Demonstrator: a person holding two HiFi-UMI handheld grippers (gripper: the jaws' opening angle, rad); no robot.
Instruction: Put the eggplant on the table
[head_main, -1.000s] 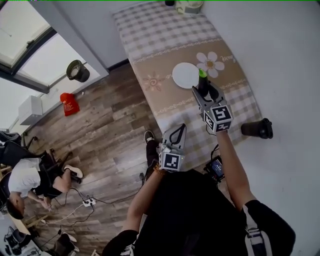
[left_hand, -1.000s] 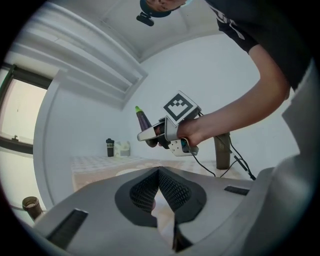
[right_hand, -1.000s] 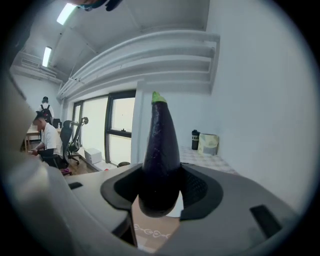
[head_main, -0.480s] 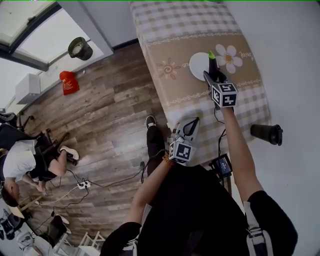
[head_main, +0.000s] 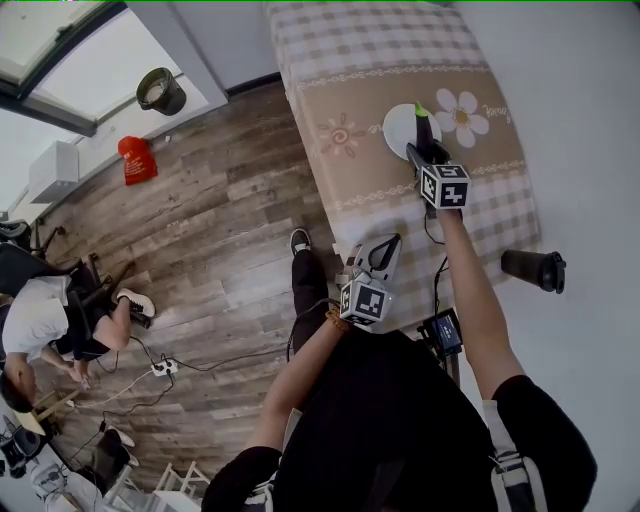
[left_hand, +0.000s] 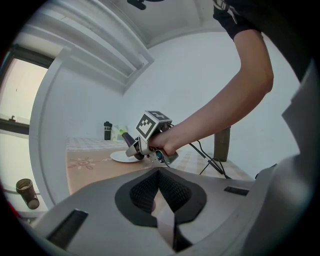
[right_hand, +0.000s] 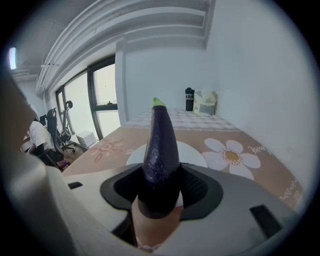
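A dark purple eggplant (right_hand: 160, 150) with a green tip sticks out forward from my right gripper (right_hand: 159, 192), whose jaws are shut on its thick end. In the head view the eggplant (head_main: 425, 133) hangs over the near right edge of a white plate (head_main: 398, 128) on the tablecloth. The left gripper view shows the right gripper (left_hand: 132, 150) and eggplant (left_hand: 128, 140) from the side, just above the plate (left_hand: 120, 157). My left gripper (head_main: 378, 258) is shut and empty at the table's near edge.
The table (head_main: 380, 60) carries a checked cloth with flower prints. A black bottle (right_hand: 189, 99) and a pale bag stand at its far end. A dark tumbler (head_main: 533, 268) is by the table's right edge. A seated person (head_main: 40, 330) is far left on the wooden floor.
The right gripper has come down and reached farther out with the eggplant, from short of the plate to over its near edge. The left gripper has sunk a little.
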